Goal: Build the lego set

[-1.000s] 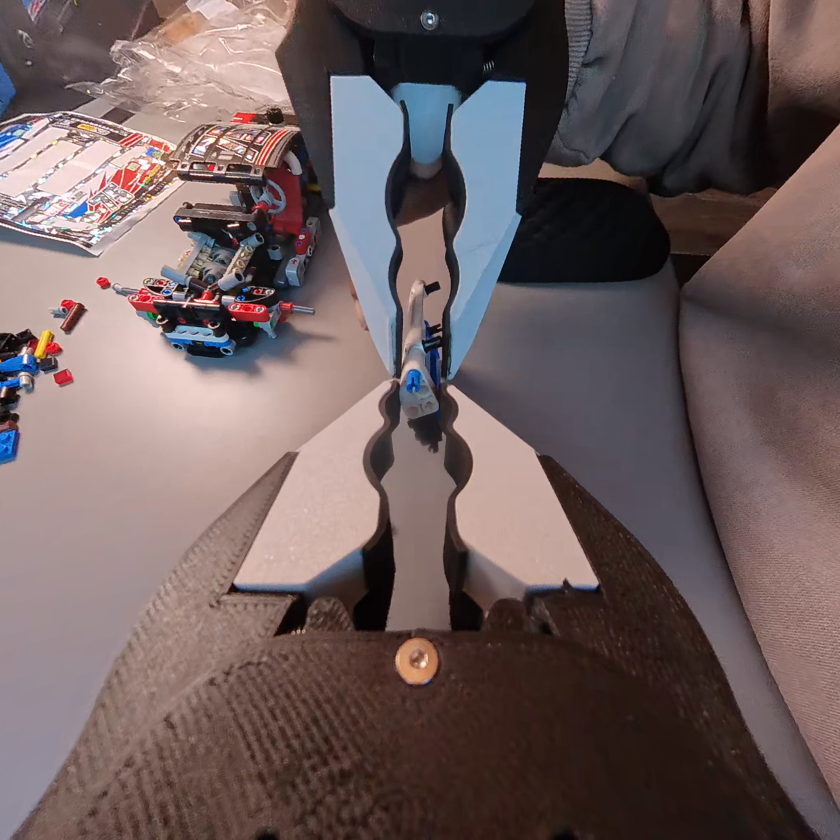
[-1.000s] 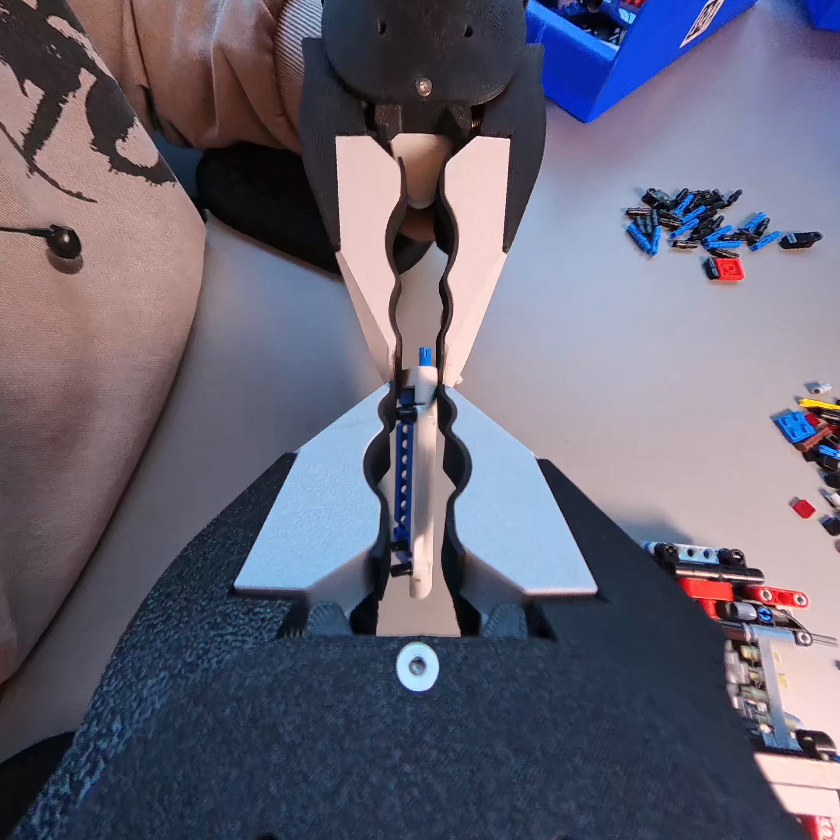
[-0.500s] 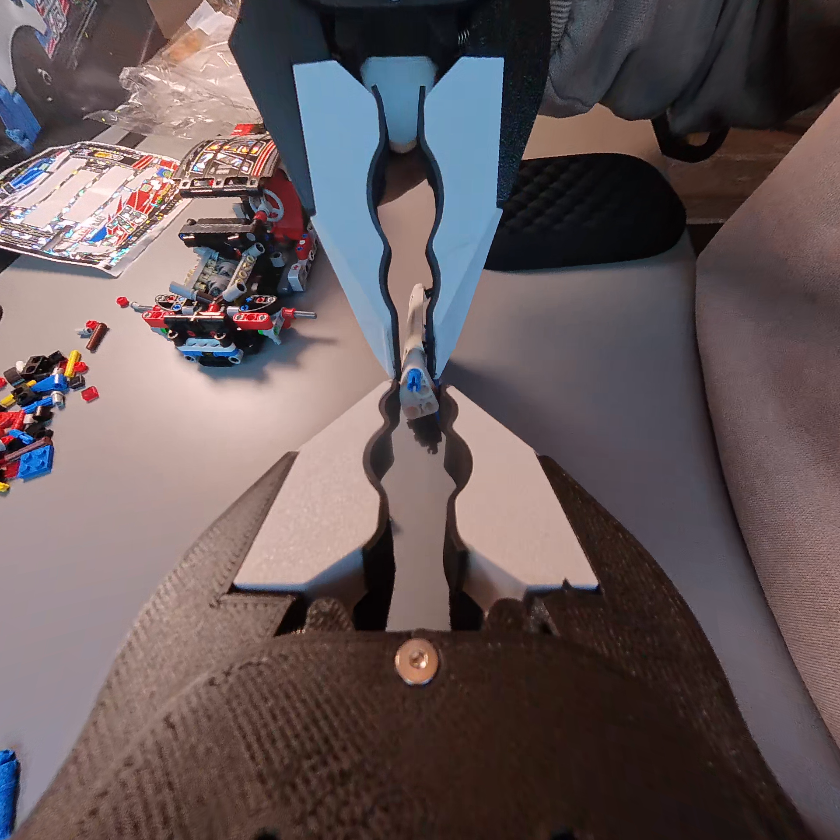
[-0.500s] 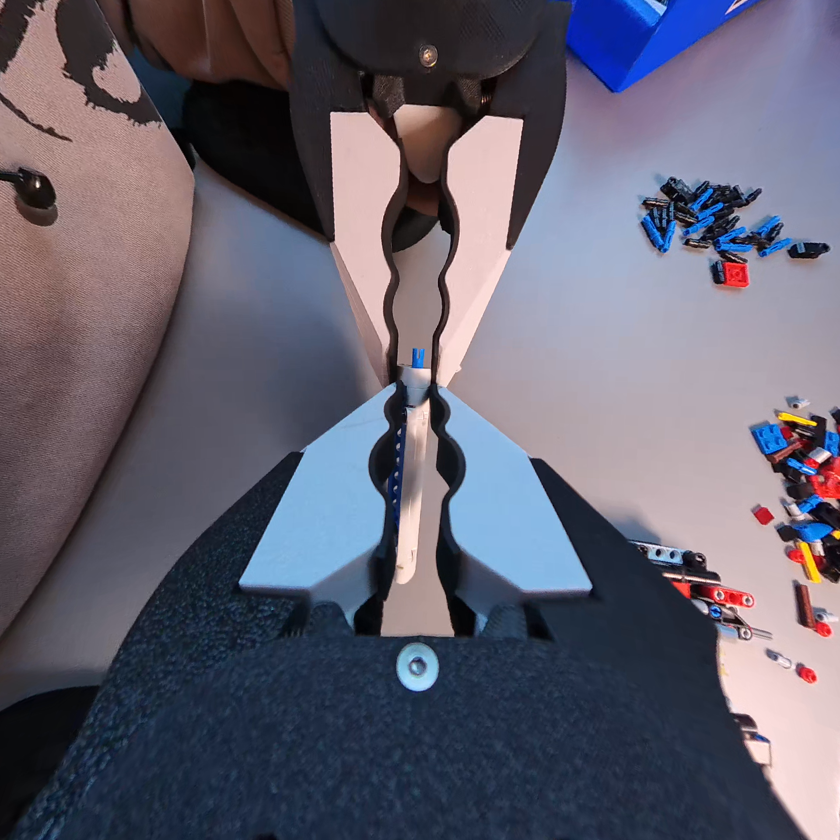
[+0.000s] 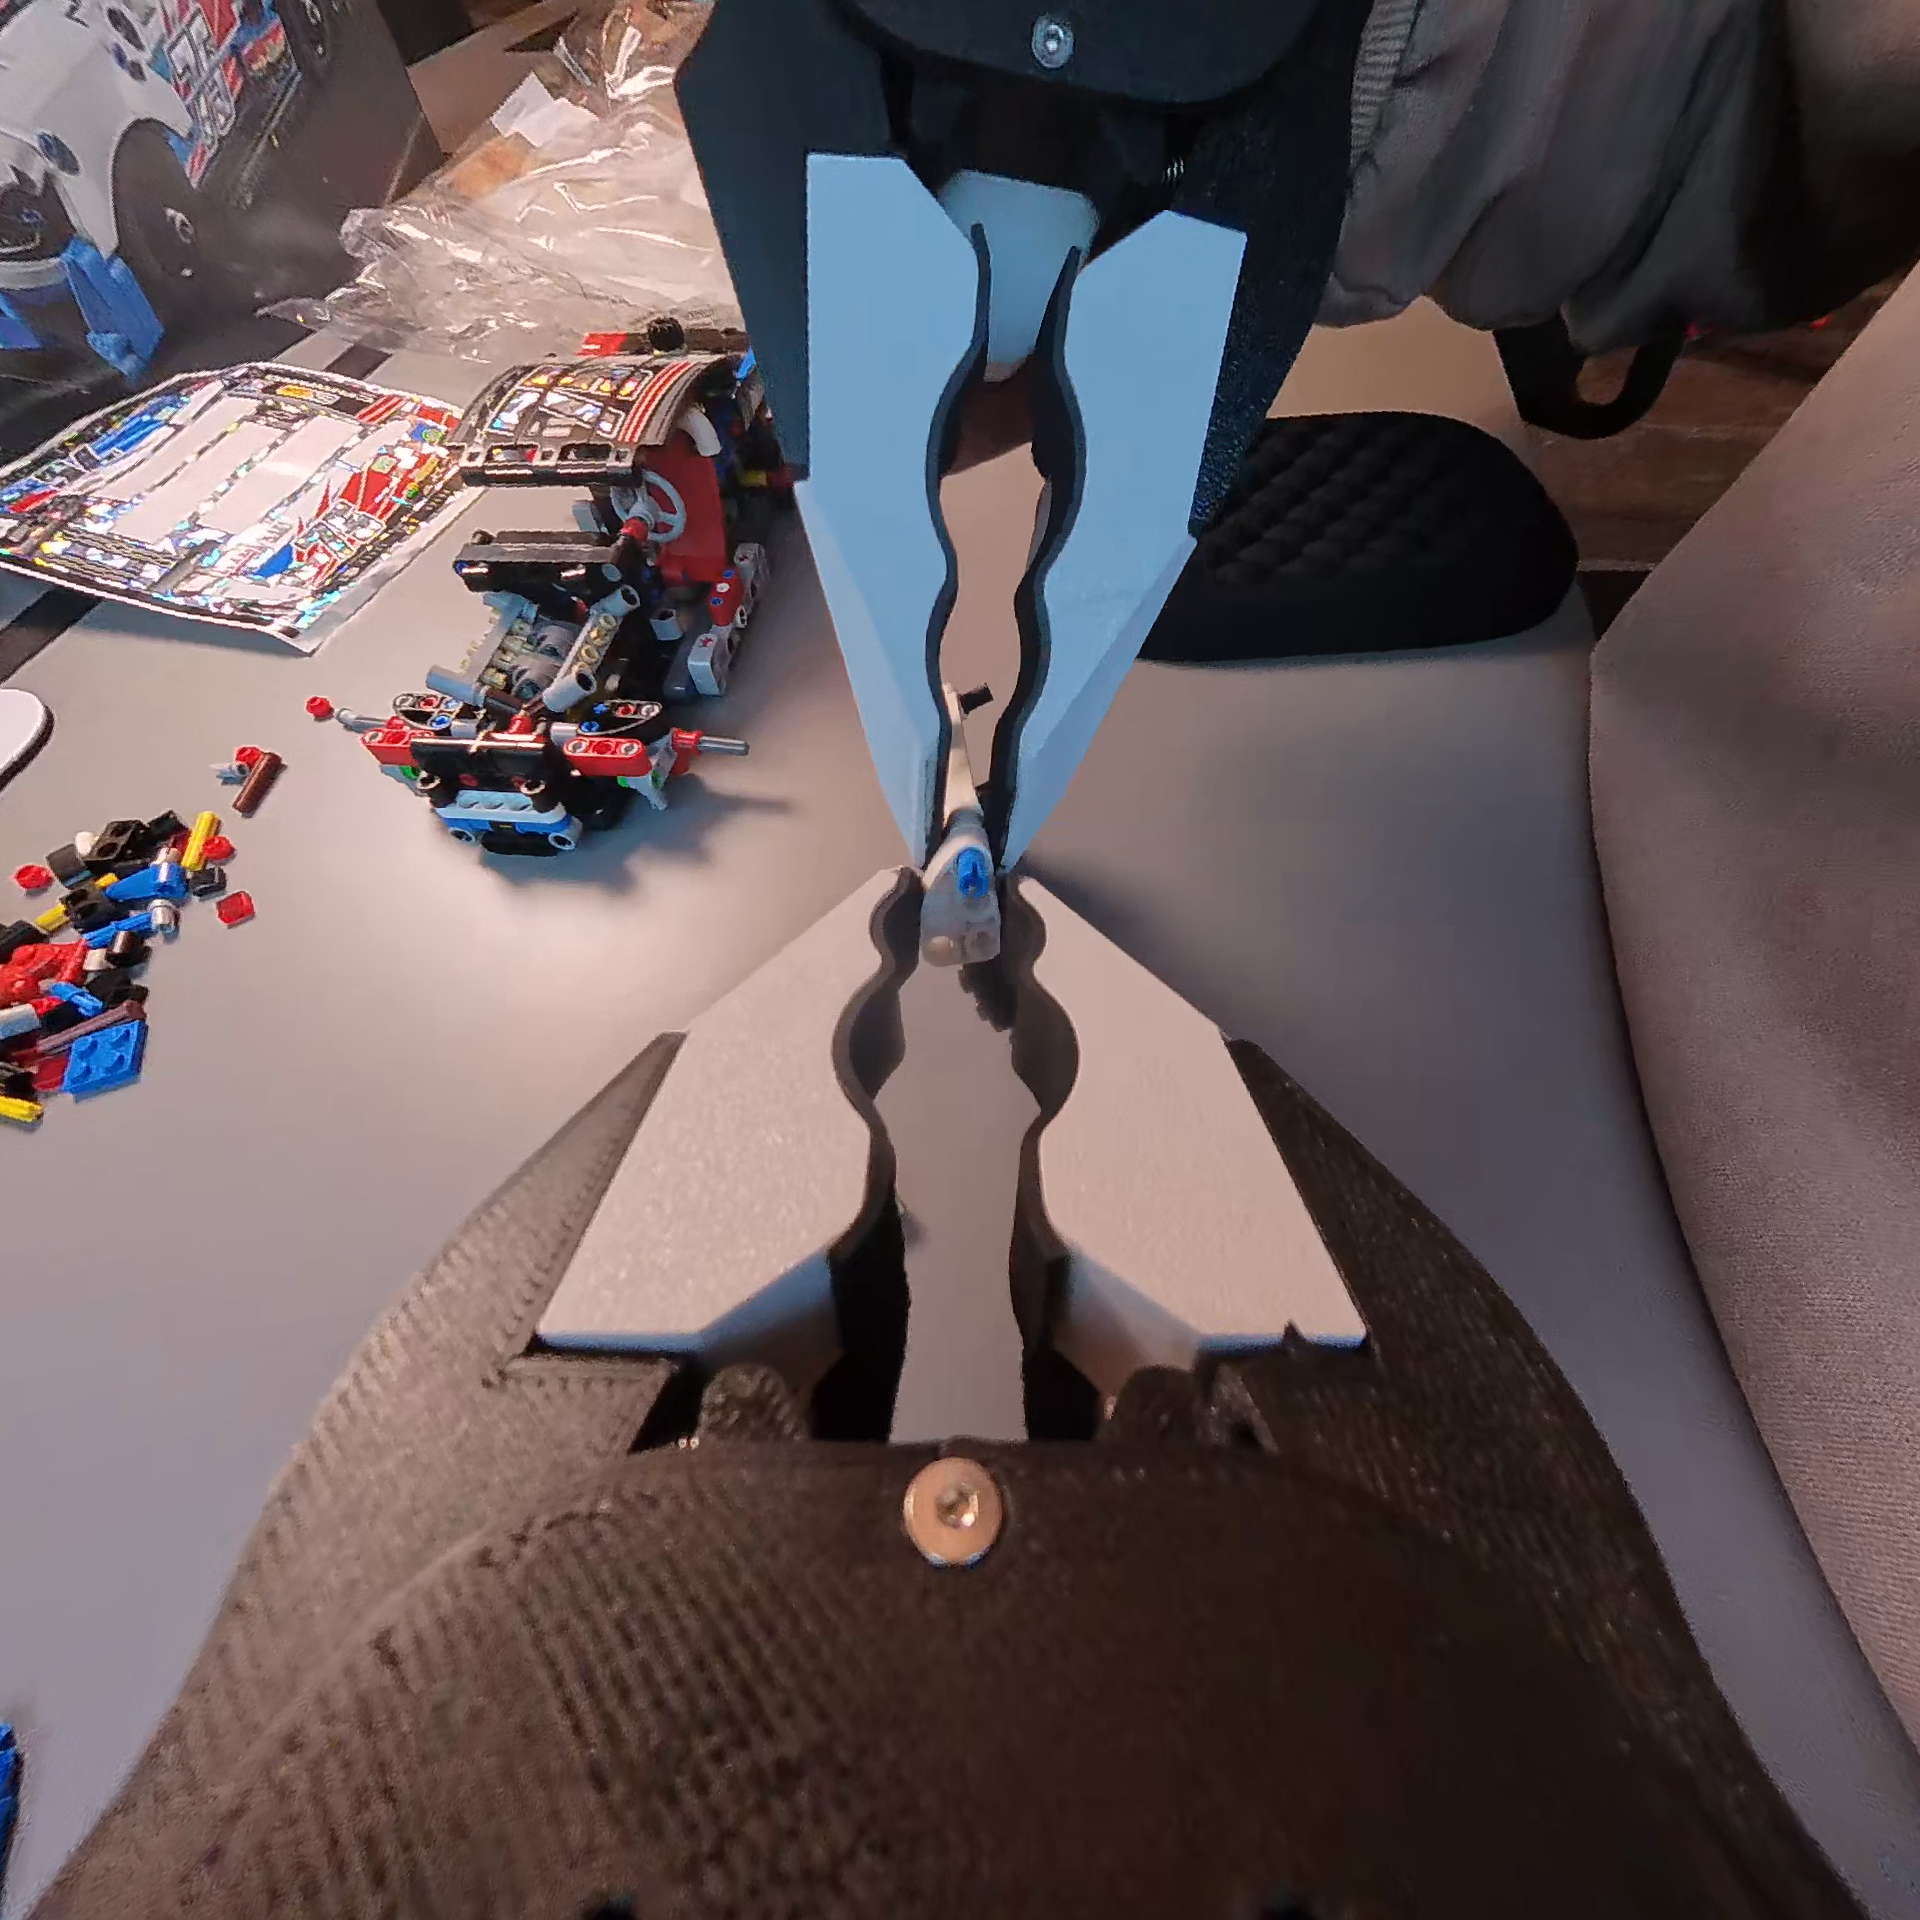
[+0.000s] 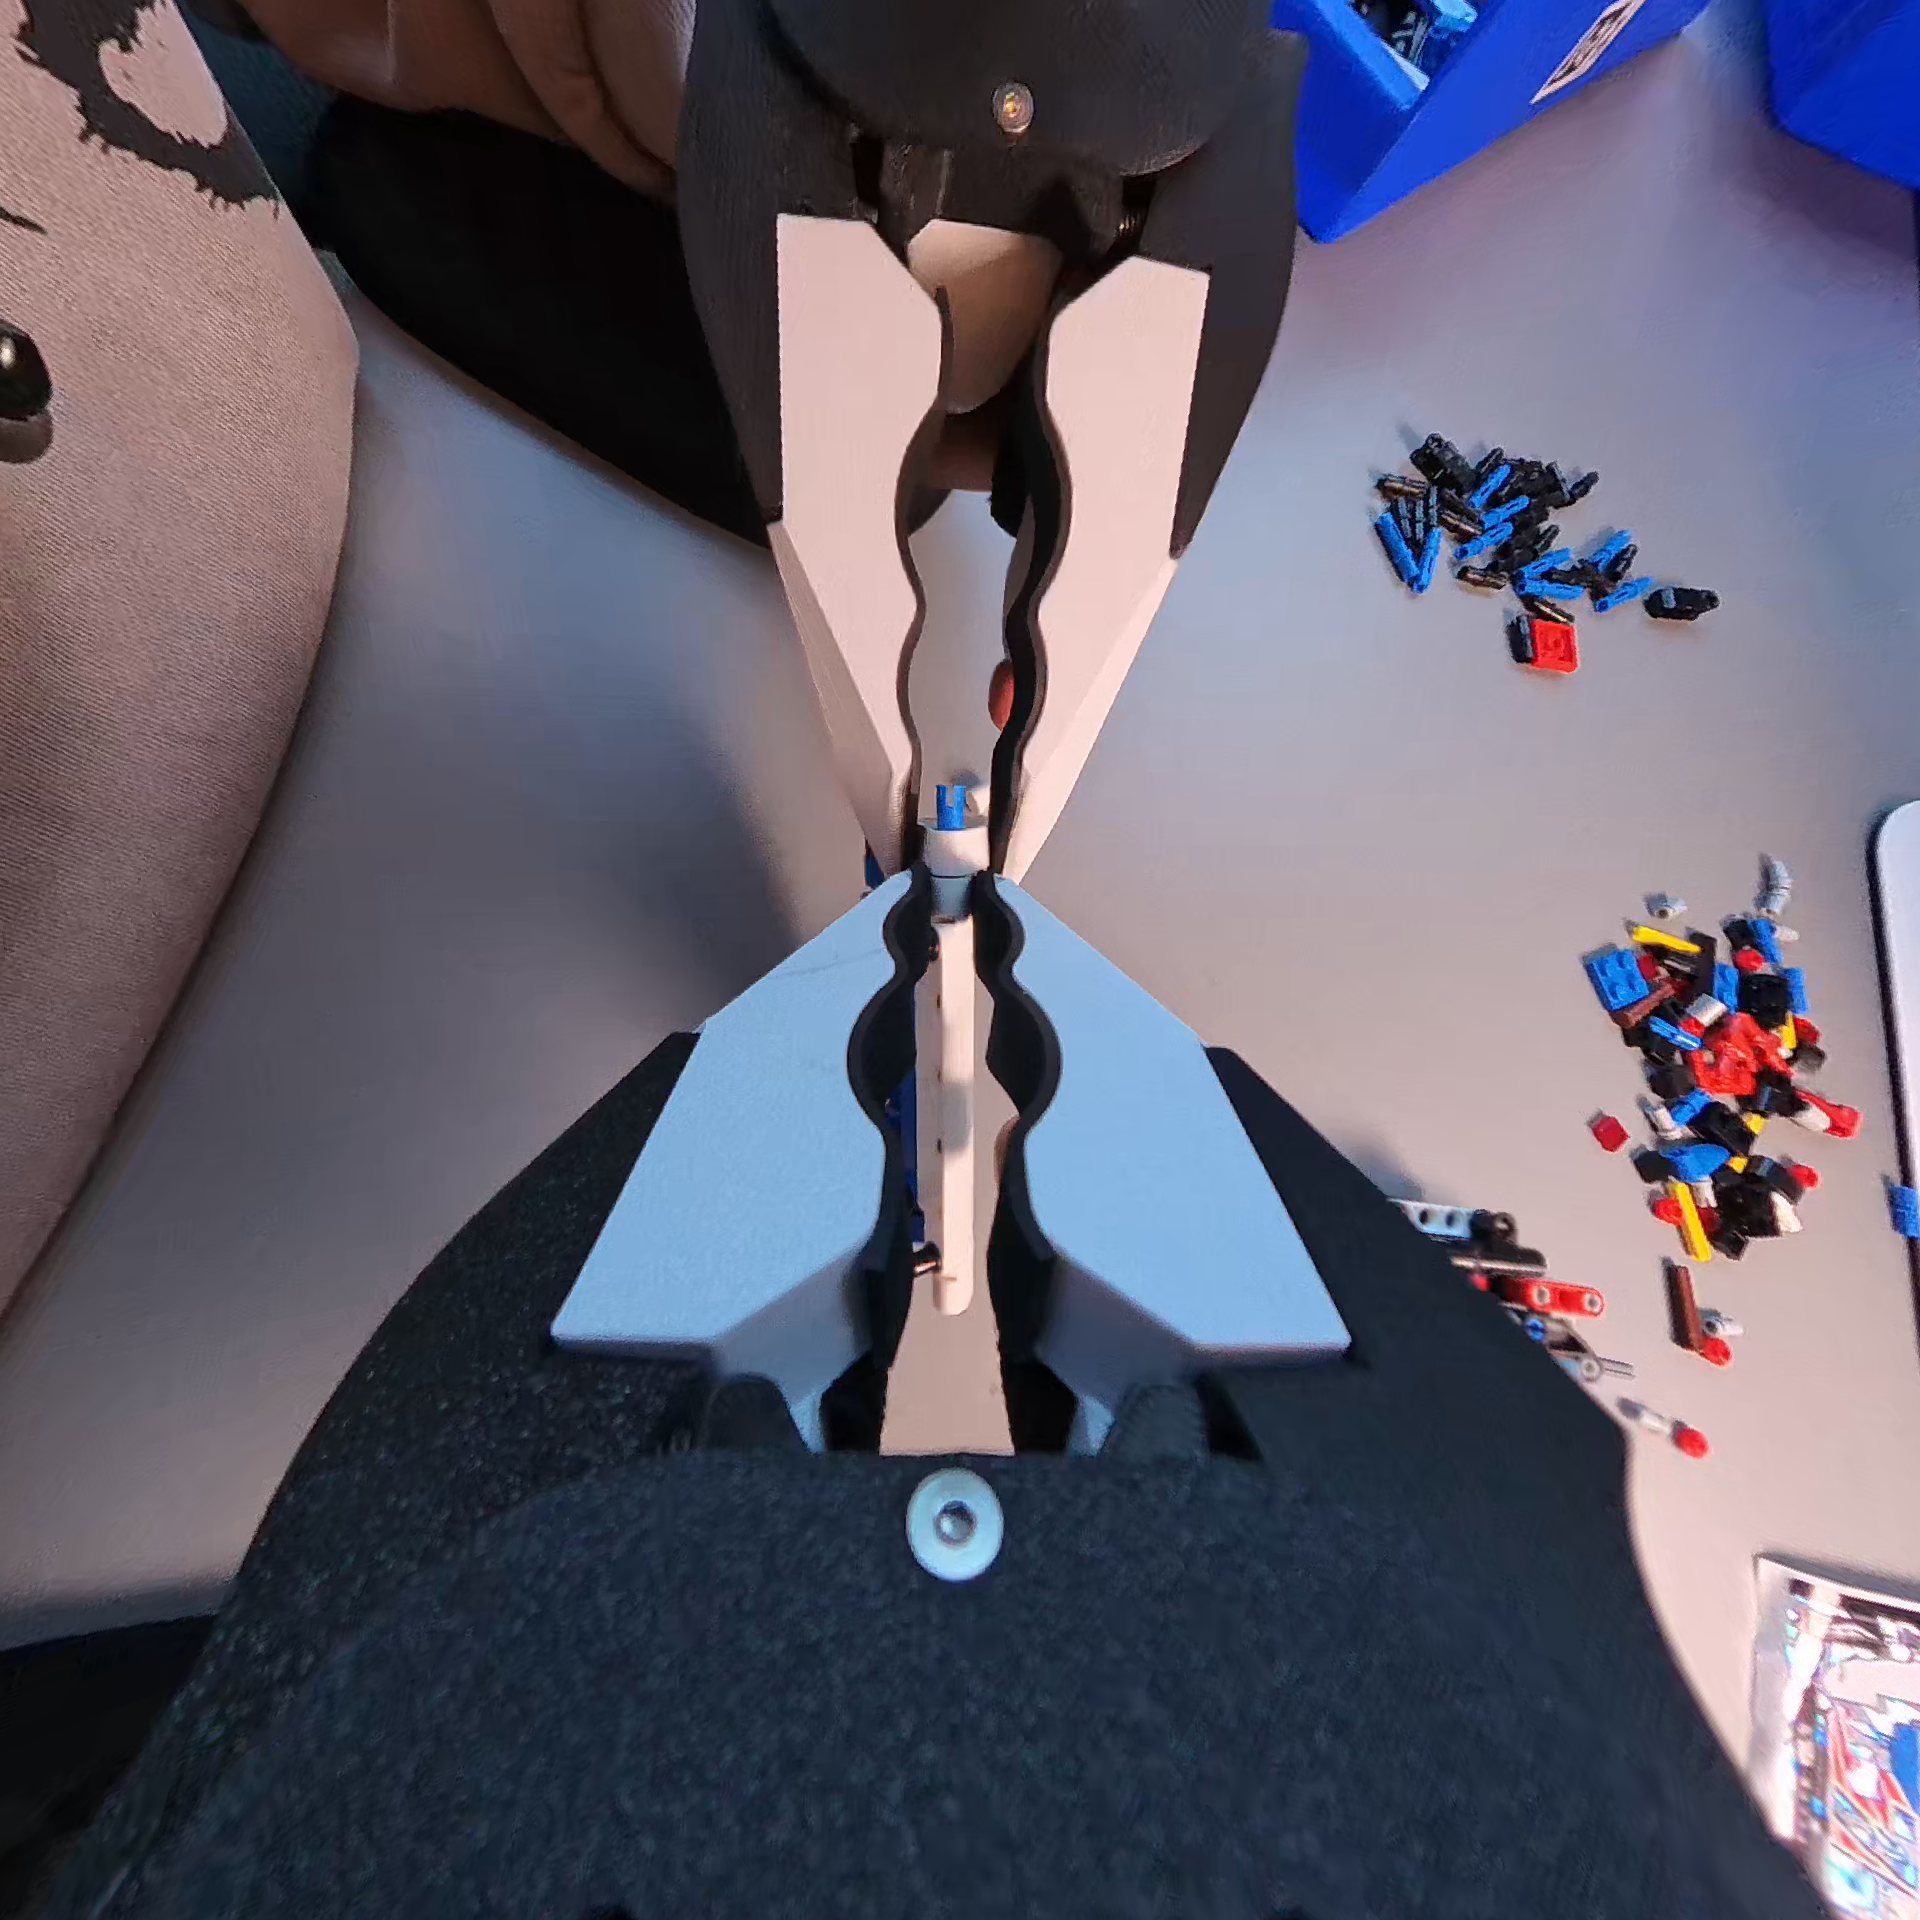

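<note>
Right at centre frame, tip to tip, both grippers were clamped on one white lego beam [image 6: 954, 1122]. The right gripper [image 6: 951, 883] pinched it along its length; the left gripper [image 5: 961, 902], coming in from 12 o'clock, held the end with the blue pin [image 5: 968, 869]. The half-built car [image 5: 592, 623] sat on the table at 10 o'clock beside a printed sticker sheet [image 5: 223, 488].

Left gripper [image 5: 961, 894] and right gripper [image 5: 961, 821] tip-to-tip, both pinching white beam [image 5: 961, 904]
</note>
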A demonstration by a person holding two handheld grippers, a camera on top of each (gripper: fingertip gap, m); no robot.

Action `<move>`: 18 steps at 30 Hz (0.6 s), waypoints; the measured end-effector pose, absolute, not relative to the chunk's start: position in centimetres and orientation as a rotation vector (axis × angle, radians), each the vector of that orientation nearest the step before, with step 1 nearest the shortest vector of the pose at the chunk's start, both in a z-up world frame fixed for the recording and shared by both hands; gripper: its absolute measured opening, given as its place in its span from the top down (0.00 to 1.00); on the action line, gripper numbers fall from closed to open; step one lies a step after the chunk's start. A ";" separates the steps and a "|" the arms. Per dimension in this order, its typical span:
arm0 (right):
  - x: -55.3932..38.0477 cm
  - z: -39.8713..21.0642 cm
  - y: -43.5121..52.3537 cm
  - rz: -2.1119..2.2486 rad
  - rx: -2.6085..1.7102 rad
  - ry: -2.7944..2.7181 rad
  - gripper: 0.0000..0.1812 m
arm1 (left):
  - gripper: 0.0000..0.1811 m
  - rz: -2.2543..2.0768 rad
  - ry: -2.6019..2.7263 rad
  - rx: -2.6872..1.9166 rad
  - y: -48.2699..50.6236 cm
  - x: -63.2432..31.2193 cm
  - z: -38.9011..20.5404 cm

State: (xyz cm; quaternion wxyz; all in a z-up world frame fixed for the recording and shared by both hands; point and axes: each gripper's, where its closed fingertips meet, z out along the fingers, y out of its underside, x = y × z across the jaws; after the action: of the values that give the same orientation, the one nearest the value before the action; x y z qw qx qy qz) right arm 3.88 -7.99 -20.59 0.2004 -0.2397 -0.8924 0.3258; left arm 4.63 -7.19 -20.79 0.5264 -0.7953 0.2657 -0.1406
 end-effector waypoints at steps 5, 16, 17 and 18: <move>4.5 -22.7 -5.4 0.806 -0.726 -2.507 0.97 | 0.93 -0.416 0.497 -1.831 -7.8 2.5 -19.1; 3.1 -21.1 -6.5 0.965 -0.785 -2.434 0.97 | 0.93 -0.524 0.424 -1.855 -7.5 1.7 -19.4; 2.7 -21.2 -6.6 0.968 -0.792 -2.426 0.97 | 0.93 -0.530 0.425 -1.852 -7.5 1.8 -19.4; 2.5 -21.6 -6.7 0.959 -0.793 -2.434 0.97 | 0.93 -0.531 0.427 -1.849 -7.5 1.8 -19.3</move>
State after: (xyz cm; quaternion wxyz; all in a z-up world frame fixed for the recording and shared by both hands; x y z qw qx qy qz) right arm 2.46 -6.67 -21.57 0.2027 -0.2842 -0.8718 0.3436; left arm 1.80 -7.50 -19.30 0.5525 -0.7821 0.1806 -0.2246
